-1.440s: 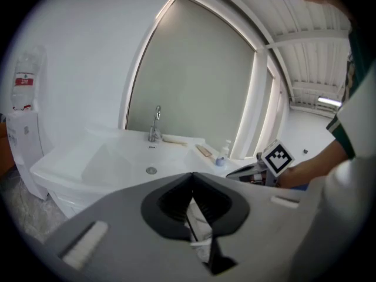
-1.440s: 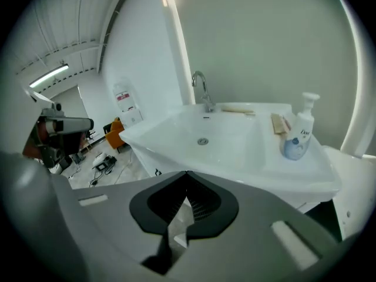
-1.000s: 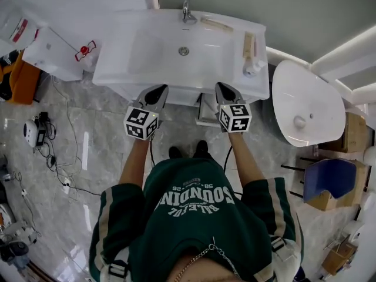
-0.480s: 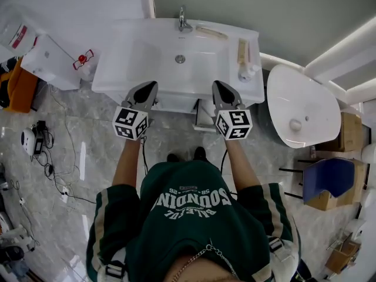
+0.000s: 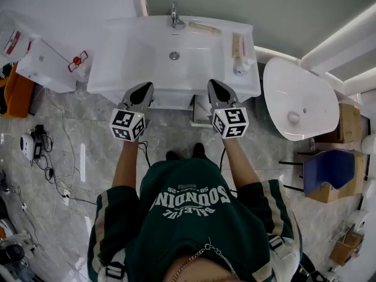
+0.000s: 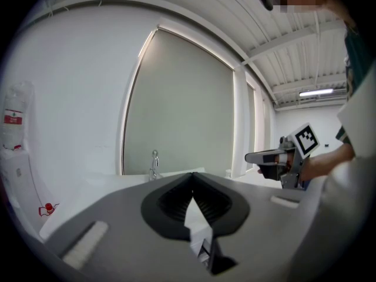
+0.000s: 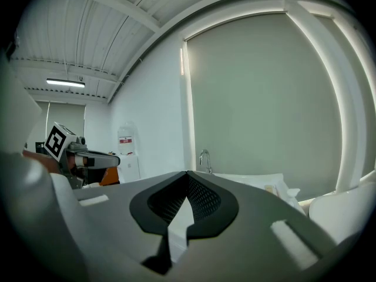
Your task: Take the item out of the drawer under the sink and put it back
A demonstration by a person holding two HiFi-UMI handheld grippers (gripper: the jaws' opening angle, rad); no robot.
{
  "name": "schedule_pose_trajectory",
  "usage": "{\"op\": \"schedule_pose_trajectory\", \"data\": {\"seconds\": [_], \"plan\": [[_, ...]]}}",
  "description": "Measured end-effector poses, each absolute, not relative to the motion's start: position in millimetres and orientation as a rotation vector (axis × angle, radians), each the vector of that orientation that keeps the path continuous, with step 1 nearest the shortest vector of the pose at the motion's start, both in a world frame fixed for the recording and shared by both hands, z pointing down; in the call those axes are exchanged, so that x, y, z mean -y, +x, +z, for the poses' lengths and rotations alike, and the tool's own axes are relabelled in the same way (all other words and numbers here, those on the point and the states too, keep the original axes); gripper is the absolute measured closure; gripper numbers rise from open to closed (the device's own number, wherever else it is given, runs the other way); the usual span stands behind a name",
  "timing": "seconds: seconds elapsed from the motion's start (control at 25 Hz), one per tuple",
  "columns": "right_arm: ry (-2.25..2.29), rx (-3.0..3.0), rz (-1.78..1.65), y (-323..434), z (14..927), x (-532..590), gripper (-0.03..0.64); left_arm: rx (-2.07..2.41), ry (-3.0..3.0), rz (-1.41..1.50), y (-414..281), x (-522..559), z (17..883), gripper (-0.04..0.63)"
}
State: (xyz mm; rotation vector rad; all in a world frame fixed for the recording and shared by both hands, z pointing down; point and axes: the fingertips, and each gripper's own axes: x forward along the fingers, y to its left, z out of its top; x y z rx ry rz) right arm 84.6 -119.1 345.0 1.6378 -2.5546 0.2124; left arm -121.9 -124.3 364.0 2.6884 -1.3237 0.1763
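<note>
grey tools, both pinched shut on nothing: left tool (image 5: 147, 88) and right tool (image 5: 212, 86) hang side by side at the front lip of the sink (image 5: 147, 51) at 12 o'clock. over the last second the pair only slid a touch toward 9. the drawer under it is hidden and i can't see the item, so this fits both before the pull and after it's back. count: two tools, one sink, one faucet (image 5: 174, 13), one spare basin (image 5: 294, 93) at 3.

Sink (image 5: 117, 66) ahead — tub (image 5: 294, 90) to its right
</note>
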Motion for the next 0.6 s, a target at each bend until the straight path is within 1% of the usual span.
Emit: {"op": "schedule_pose_trajectory", "data": {"seconds": [0.6], "plan": [[1.617, 2.557, 0.213, 84.2, 346.0, 114.0, 0.615, 1.306, 2.680, 0.174, -117.0, 123.3, 369.9, 0.546]]}}
